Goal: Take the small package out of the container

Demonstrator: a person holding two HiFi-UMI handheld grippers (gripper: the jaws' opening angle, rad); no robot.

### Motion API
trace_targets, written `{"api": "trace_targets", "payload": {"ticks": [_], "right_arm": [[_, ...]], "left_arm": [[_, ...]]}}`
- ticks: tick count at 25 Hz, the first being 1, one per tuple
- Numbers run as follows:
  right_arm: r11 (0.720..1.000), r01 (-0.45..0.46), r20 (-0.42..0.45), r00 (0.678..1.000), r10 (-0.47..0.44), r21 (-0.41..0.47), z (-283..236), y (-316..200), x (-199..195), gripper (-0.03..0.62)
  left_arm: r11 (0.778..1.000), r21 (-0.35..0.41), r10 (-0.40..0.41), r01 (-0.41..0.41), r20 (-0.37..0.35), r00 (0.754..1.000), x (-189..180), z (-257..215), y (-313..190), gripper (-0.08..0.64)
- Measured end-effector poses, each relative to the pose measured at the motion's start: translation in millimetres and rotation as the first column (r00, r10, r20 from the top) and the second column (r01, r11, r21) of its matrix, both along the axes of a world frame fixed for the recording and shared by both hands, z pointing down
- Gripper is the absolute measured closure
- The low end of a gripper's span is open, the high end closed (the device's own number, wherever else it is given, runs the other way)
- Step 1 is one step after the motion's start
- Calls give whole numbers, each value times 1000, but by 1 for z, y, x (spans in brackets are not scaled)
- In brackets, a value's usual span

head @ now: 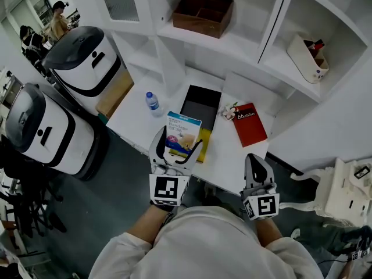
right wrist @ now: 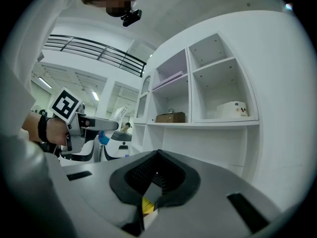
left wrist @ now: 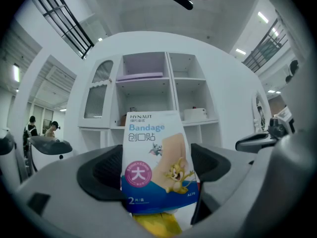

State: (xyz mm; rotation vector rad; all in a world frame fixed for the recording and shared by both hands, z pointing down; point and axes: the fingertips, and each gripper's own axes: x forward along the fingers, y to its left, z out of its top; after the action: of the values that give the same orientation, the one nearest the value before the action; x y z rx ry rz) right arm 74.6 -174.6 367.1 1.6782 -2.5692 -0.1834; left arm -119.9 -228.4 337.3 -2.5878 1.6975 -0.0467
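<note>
A small white and blue bandage package (head: 182, 135) with a cartoon print stands upright between the fingers of my left gripper (head: 177, 148), which is shut on it above the front of the white table (head: 232, 156). The left gripper view has the package (left wrist: 157, 160) filling the middle, with the left gripper (left wrist: 156, 170) clamped on its sides. A yellow item (head: 202, 149) lies just under and behind the package. Beyond it a black open container (head: 200, 106) rests on the table. My right gripper (head: 256, 168) is shut and empty at the table's front right edge, apart from the package; its jaws (right wrist: 154, 178) meet.
A water bottle (head: 153, 103) stands left of the container, a red booklet (head: 250, 124) and a small flower piece (head: 228, 112) to its right. Shelves behind hold a brown wooden tray (head: 203, 14) and a white box (head: 309, 57). Two white machines (head: 87, 60) stand left.
</note>
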Motion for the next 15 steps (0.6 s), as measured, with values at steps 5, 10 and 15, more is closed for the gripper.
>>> {"api": "trace_targets", "payload": {"ticks": [5,10,15], "right_arm": [[1000,4,-2,1000,-4,5,-2,3,-1,569],[1000,5,-1,1000,-5,6,-2,3,-1,569],[1000,6,-1,1000,-6,6,-1,1,3,569]], "left_arm": [[999,40,9,-9,6,1000,1,-8,4,127],[999,38,9,-9,4,1000,3,-8,5,127],[999,33,9,-9,4,1000,6,-6,4,127]]}}
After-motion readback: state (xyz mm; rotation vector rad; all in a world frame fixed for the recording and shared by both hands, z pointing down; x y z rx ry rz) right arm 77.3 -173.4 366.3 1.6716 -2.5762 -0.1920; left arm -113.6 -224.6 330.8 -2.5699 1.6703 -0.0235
